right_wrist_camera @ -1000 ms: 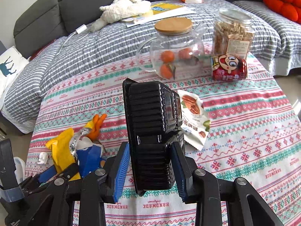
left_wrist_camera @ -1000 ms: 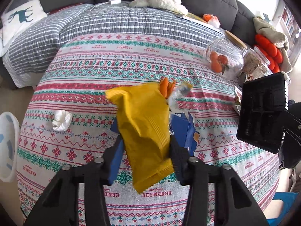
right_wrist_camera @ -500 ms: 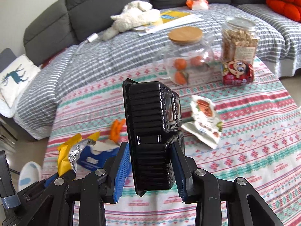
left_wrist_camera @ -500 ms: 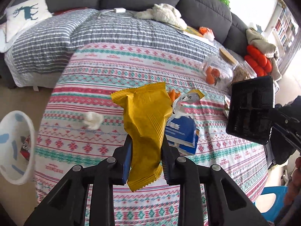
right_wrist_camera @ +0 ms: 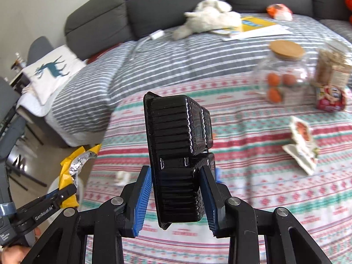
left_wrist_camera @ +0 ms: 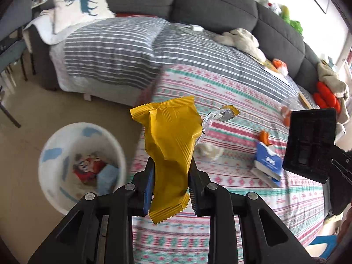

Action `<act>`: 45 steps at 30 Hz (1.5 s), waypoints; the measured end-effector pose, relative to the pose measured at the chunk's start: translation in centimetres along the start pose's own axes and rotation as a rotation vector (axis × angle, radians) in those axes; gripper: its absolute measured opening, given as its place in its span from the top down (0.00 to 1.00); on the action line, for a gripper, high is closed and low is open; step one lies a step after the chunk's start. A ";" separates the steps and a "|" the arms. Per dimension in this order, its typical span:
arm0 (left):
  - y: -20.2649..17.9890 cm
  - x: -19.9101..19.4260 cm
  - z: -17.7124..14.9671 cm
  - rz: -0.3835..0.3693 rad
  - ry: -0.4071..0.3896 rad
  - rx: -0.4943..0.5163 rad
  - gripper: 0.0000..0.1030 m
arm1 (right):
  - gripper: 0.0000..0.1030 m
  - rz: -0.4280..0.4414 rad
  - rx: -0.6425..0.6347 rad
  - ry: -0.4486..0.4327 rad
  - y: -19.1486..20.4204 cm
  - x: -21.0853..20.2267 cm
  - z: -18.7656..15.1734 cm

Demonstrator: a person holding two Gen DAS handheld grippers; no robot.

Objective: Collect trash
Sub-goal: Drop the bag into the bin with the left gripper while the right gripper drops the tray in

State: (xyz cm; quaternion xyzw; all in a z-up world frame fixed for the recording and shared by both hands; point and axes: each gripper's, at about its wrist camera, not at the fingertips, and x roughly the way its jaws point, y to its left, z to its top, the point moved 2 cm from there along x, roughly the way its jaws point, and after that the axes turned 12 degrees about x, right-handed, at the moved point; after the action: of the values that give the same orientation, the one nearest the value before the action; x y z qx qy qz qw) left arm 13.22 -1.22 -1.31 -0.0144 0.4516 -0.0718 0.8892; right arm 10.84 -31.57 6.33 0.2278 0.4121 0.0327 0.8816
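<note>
Left claw (left_wrist_camera: pixel 170 184) is clenching a yellow wrapper (left_wrist_camera: pixel 172 147) near my bin (left_wrist_camera: pixel 82 165); right claw (right_wrist_camera: pixel 176 198) is gripping a black tray (right_wrist_camera: pixel 178 154). Tissue (left_wrist_camera: pixel 209 151), blue packet (left_wrist_camera: pixel 268 165) are waiting mid-tablecloth.

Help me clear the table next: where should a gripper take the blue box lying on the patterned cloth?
Pinch the blue box across its thin thickness at the raised torn end, coming from above; it lies flat on the patterned cloth, so its broad face offers no hold.
</note>
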 end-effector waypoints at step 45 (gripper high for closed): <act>19.6 -3.5 -6.6 0.230 0.173 -0.161 0.22 | 0.57 0.407 -0.110 0.410 24.3 17.4 -12.0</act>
State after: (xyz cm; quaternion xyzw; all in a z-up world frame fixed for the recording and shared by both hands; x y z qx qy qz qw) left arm 8.10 18.91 -4.17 -0.0277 0.5294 0.0658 0.8454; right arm 16.59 -1.12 -2.35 0.2465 0.5249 0.2764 0.7664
